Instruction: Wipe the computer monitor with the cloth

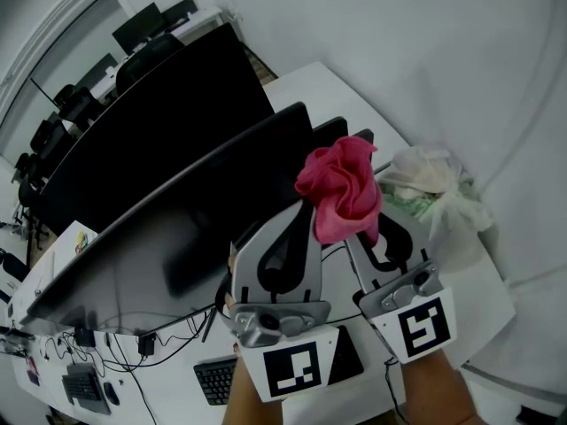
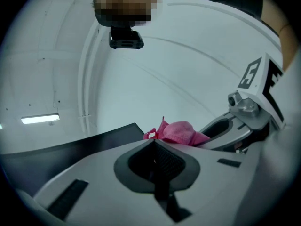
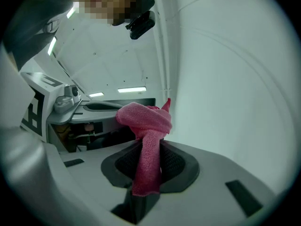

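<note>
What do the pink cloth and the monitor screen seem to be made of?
Pink cloth: probably soft microfibre or terry, matte; a fine looped weave shows and it folds limply.
Monitor screen: smooth, dark, semi-glossy panel, plastic or glass, I cannot tell which; it shows faint reflections.

I get cool, even, rather dim light from ceiling strip lights (image 3: 131,89); a dull sheen lies on the monitor (image 1: 159,264). Both gripper views bow strongly, corners black, near jaws soft.
</note>
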Tool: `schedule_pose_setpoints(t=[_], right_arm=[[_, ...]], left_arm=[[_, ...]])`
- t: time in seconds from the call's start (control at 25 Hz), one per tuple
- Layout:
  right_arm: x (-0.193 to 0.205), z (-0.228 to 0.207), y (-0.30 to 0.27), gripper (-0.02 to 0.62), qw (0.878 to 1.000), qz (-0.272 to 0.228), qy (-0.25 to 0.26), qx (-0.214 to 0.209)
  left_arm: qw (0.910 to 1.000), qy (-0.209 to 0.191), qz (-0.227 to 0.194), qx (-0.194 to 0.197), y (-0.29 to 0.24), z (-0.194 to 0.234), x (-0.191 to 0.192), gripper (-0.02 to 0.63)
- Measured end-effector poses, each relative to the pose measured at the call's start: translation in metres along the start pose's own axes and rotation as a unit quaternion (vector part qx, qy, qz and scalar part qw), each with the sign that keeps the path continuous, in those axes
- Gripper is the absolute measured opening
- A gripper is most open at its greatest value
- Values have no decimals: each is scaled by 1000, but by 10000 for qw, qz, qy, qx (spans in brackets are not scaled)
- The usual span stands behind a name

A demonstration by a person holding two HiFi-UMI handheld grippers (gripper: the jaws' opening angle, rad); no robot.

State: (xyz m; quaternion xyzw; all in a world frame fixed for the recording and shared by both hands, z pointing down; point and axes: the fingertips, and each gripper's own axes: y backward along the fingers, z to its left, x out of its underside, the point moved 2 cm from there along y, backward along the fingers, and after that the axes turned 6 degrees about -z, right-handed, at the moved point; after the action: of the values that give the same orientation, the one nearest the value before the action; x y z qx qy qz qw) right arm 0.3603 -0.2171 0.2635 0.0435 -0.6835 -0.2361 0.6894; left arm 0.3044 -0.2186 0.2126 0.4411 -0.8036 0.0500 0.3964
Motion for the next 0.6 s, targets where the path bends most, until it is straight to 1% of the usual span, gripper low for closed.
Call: schedule_pose_setpoints(t=[0.6], right_arm=[[65, 11, 24, 98, 9981, 480, -391, 66]], left_arm=[[9982, 323, 321, 378, 16, -46, 44, 5]])
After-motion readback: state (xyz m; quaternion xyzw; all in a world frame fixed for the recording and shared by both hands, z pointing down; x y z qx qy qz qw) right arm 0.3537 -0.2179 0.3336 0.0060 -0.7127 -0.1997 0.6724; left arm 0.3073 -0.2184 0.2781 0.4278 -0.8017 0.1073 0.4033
